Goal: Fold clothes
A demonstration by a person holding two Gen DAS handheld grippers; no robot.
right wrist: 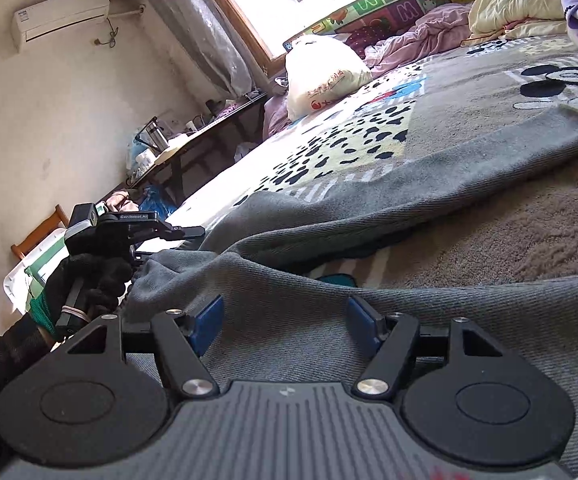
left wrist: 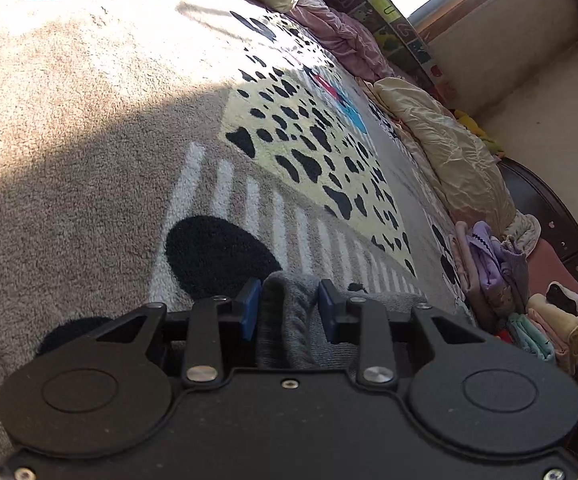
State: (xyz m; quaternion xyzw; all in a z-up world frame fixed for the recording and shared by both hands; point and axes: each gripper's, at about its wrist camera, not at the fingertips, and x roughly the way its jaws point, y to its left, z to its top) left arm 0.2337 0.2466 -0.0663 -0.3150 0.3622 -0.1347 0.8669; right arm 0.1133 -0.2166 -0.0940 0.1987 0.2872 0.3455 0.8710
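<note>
In the left wrist view, the left gripper (left wrist: 288, 312) is seen at the bottom centre of the frame, its blue pads (left wrist: 249, 312) clenched on a bunched fold of the grey garment (left wrist: 289, 328). The cloth is pinched between the two pads and trails back toward the gripper body. Beyond it, a plush patterned blanket (left wrist: 89, 120) is spread across the frame, with a black-spotted yellow panel (left wrist: 309, 152) at centre. At the right edge a cream quilt (left wrist: 449, 152) is heaped, and below it a stack of folded pastel clothes (left wrist: 529, 312) is lined up at lower right.

In the right wrist view, the right gripper (right wrist: 285, 324) is shown at bottom centre with its blue pads (right wrist: 209, 320) spread wide apart, released, and the grey garment (right wrist: 369, 312) is draped across the gap beneath them. The garment is stretched from lower right toward the left gripper (right wrist: 177, 234) at middle left, where one end of the cloth is gathered. That gripper is held by a dark-gloved hand (right wrist: 89, 276). A white plastic bag (right wrist: 325, 68) is seen on the blanket at upper centre, and an air conditioner (right wrist: 61, 16) is mounted at upper left.
</note>
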